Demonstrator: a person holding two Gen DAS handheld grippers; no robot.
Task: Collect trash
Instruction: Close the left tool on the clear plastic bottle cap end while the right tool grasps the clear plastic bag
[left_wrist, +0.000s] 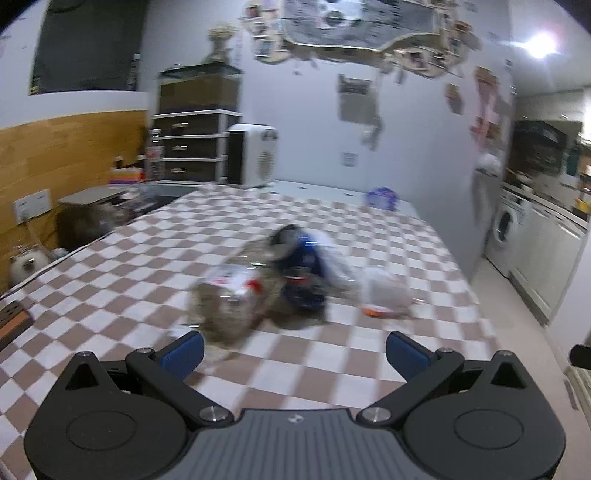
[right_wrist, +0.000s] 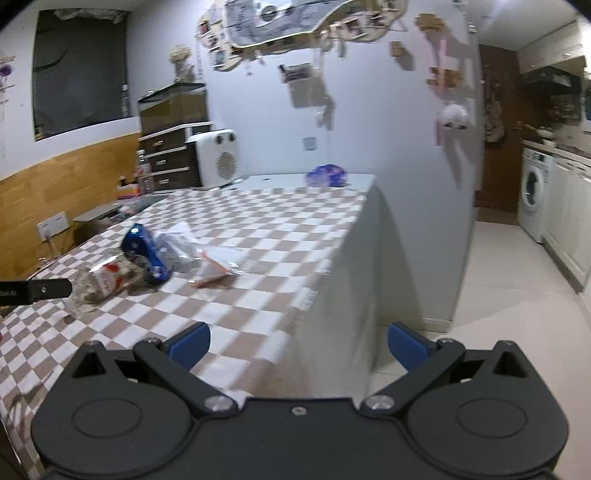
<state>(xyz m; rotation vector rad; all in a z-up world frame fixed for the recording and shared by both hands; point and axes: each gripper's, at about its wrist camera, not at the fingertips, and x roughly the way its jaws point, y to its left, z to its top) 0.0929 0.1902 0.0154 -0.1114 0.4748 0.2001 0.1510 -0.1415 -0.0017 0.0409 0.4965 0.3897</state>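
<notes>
On the checkered table (left_wrist: 110, 266) the trash sits bunched in one pile, probably so it can be grabbed in a few goes: a clear bag (left_wrist: 229, 295) of brownish stuff, a blue wrapper (left_wrist: 303, 273) touching it, and a white wrapper (left_wrist: 384, 291) at about 3 o'clock of those. Left gripper (left_wrist: 293, 352) faces the pile, jaws wide apart and empty. Right gripper (right_wrist: 299, 343) hangs over the table's edge, also spread wide, holding nothing, with the pile up at 10 o'clock.
</notes>
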